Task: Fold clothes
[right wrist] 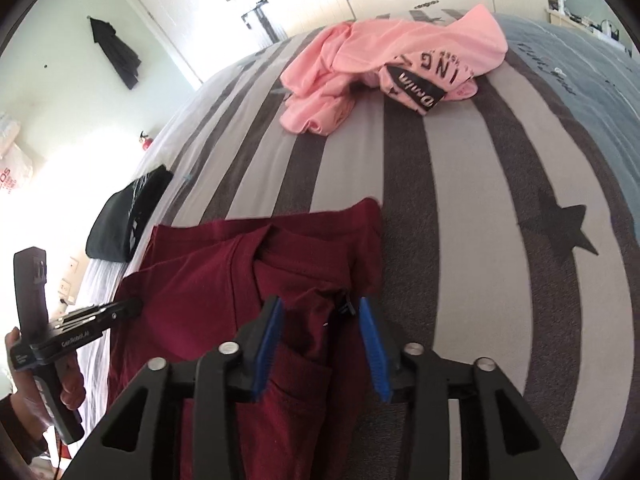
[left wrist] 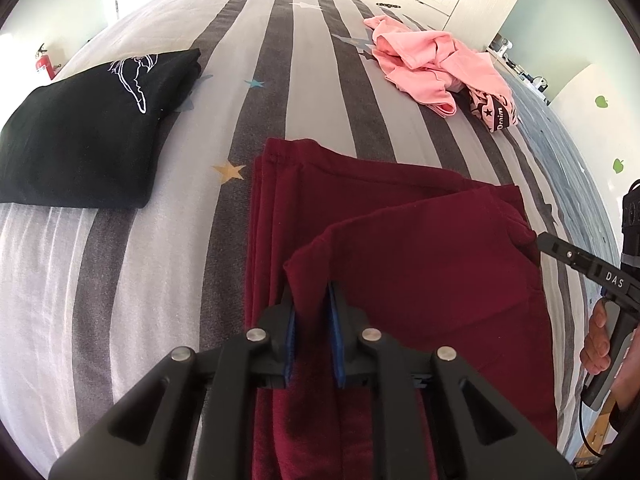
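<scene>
A dark red garment [left wrist: 400, 248] lies on the striped bed, its near part folded over the far part. My left gripper [left wrist: 311, 292] is shut on the left corner of the folded layer. It shows in the right wrist view [right wrist: 134, 307] at the garment's left edge. My right gripper [right wrist: 320, 312] has its blue pads apart around the garment's [right wrist: 208, 280] right corner; cloth lies between them without being pinched. In the left wrist view the right gripper [left wrist: 536, 238] touches the garment's right edge.
A folded black shirt [left wrist: 88, 132] lies on the bed's left side. A crumpled pink garment [left wrist: 436, 68] lies at the far right, also in the right wrist view [right wrist: 384, 68]. The striped bedsheet [left wrist: 180, 280] surrounds them. A red fire extinguisher [left wrist: 44, 64] stands by the wall.
</scene>
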